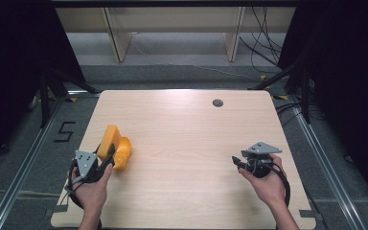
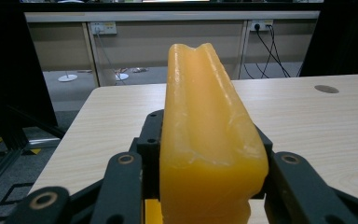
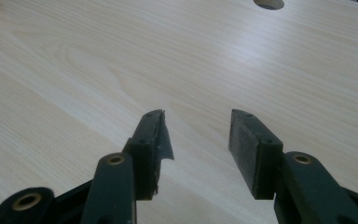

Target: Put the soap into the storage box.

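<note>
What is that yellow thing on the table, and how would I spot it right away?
Look at the pale wooden table, then its near left part, where the person's left hand holds the left gripper. Clamped between its black jaws is the yellow block, waxy and grooved along its top. It is the one brightly coloured thing on the tabletop.

My jaws press on either side of a yellow block [image 2: 209, 154], which stands upright between them and runs away from me, a groove along its top. Beyond it lies the pale wooden desk [image 2: 307, 121].
</note>
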Demonstrator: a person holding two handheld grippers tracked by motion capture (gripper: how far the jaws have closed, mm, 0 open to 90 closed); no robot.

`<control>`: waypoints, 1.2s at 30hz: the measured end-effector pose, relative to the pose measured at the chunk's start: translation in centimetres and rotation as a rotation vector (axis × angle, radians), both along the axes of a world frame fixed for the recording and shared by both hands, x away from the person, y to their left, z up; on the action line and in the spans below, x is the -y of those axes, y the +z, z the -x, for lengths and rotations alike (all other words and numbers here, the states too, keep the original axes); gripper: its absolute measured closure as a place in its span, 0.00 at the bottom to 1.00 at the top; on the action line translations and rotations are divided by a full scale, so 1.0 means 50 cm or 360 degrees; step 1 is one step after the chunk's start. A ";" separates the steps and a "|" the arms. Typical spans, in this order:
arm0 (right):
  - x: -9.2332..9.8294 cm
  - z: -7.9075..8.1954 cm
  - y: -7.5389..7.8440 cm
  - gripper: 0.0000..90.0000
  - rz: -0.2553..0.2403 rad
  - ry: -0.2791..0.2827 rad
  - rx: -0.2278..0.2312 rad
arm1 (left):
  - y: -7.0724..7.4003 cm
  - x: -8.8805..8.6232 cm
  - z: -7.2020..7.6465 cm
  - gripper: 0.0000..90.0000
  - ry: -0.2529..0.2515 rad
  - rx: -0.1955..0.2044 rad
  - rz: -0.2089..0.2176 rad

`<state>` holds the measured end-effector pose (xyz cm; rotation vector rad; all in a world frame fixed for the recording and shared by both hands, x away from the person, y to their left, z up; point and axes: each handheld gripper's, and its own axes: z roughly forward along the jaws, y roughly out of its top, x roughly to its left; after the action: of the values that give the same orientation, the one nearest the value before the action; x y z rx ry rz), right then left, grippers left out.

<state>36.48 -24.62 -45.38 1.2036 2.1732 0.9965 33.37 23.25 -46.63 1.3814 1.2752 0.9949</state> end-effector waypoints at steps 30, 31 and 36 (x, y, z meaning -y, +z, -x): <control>0.001 -0.001 0.000 0.61 0.0009 0.0009 0.0006 | -0.030 0.006 -0.034 0.67 -0.0054 -0.0058 0.0001; 0.000 -0.001 -0.001 0.61 -0.0005 0.0010 -0.0009 | -0.031 0.006 -0.034 0.67 -0.0057 -0.0057 0.0002; 0.000 0.000 -0.001 0.61 -0.0001 0.0003 -0.0007 | -0.036 0.008 -0.038 0.67 -0.0062 -0.0056 0.0013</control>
<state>36.48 -24.61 -45.43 1.2052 2.1781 0.9967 35.26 22.84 -48.42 1.4180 1.2721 0.9414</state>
